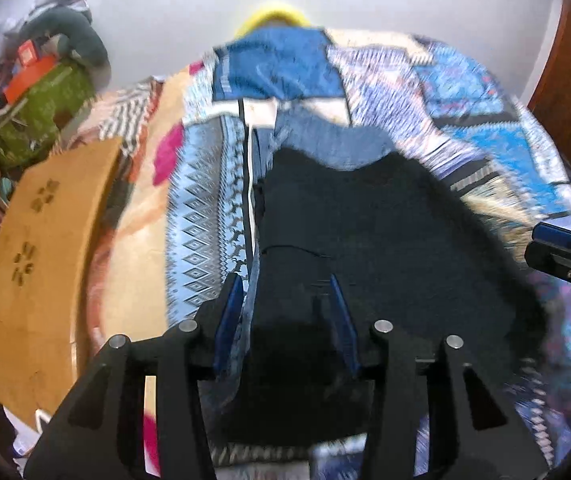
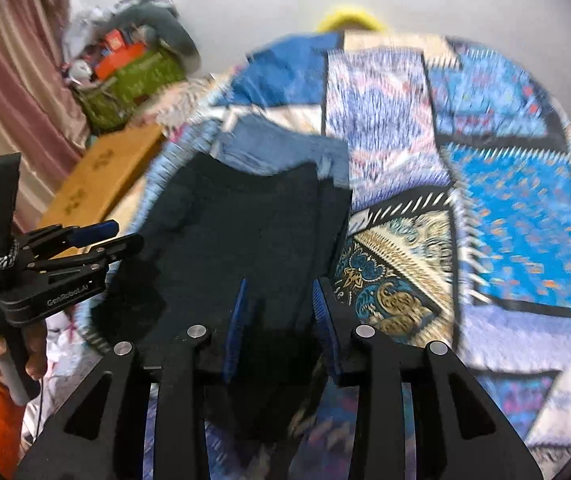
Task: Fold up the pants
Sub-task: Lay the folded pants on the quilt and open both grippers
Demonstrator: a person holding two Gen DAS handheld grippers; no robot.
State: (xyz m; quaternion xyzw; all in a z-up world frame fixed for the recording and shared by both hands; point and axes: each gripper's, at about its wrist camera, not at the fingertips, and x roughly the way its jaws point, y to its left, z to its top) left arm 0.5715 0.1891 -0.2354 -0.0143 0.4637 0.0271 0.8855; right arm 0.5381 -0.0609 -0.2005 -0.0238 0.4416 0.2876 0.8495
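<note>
Although both views are blurred, the dark pants (image 1: 365, 248) can be seen lying on the patterned bedspread (image 2: 505, 184) of a bed, already gathered into a broad, roughly folded shape. A lighter blue denim garment (image 2: 281, 148) lies partly under their far edge.

The left gripper (image 1: 287, 308) has its fingers (image 1: 232, 300) spread, with the near left part of the pants between them; no cloth looks pinched. The right gripper (image 2: 279, 300) is also spread, its fingers (image 2: 319, 304) standing over the near right edge of the pants, where the dark cloth meets the bedspread.

I judge the pants to be soft and limp, of a matte, thick-looking fabric, so they should be light to middle in weight and not slippery. They will sag and drape when lifted, and one layer may slide off another. It seems best to take hold at the two near corners, pinching all layers together at the edge, and to keep both holds level so that the fold stays straight. The denim below may drag along if the grip goes too deep.
</note>
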